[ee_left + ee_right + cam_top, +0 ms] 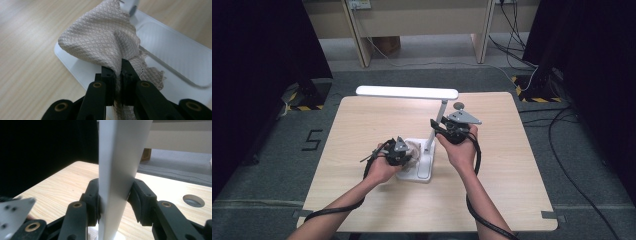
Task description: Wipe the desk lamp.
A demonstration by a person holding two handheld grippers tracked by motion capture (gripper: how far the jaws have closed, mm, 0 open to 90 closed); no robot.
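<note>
The lamp (428,131) is white all over: its long head glows a bright white, the stem is a paler grey-white, and the flat base (175,57) is plain glossy white. The cloth (105,37) on that base is a soft beige-pink, woven in a fine diamond lattice of lighter lines, with a paler lacy edge. The left gripper (118,72) and the right gripper (116,202) are matt black with small brass-coloured rivets, and each carries a grey plate on top. The table (362,130) is pale wood with a faint straight grain. The floor (272,165) is dark grey, marked with a black 5 (312,140) and yellow-and-black striped tape (304,107).
</note>
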